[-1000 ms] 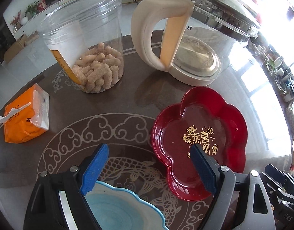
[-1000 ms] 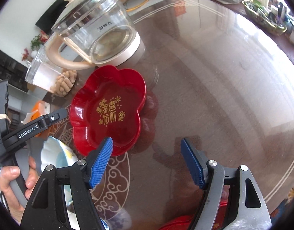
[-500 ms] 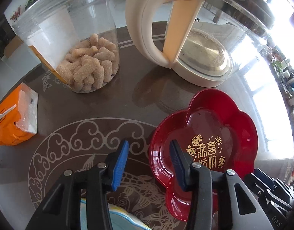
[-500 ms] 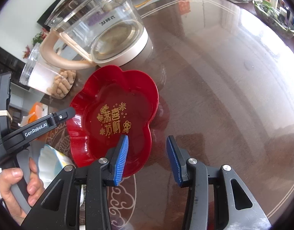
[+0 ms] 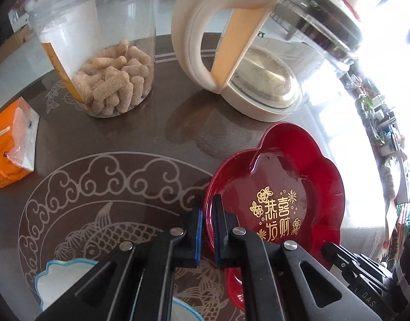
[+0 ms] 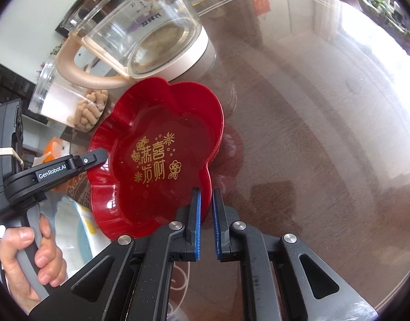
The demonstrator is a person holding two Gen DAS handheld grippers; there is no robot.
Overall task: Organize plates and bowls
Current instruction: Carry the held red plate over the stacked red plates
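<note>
A red flower-shaped plate [image 5: 285, 187] with gold lettering sits on the brown glass table, and it also shows in the right wrist view [image 6: 162, 155]. My left gripper [image 5: 208, 208] is shut on the plate's left rim. My right gripper [image 6: 205, 203] is shut on the plate's right rim. The left gripper also shows in the right wrist view [image 6: 98, 157] at the plate's opposite edge. A blue-rimmed white bowl [image 5: 63, 281] lies under the left gripper's body, and it shows in the right wrist view [image 6: 73, 227] beside the hand.
A glass kettle [image 5: 258, 67] with a cream handle stands right behind the plate. A clear jar of biscuit sticks [image 5: 103, 53] is to its left. An orange tissue pack [image 5: 9, 144] lies at far left. Another red dish [image 5: 234, 289] peeks out below the plate.
Both grippers moved forward to the red plate and closed from wide open onto its opposite rims. The blue-rimmed bowl dropped back under the left gripper.
</note>
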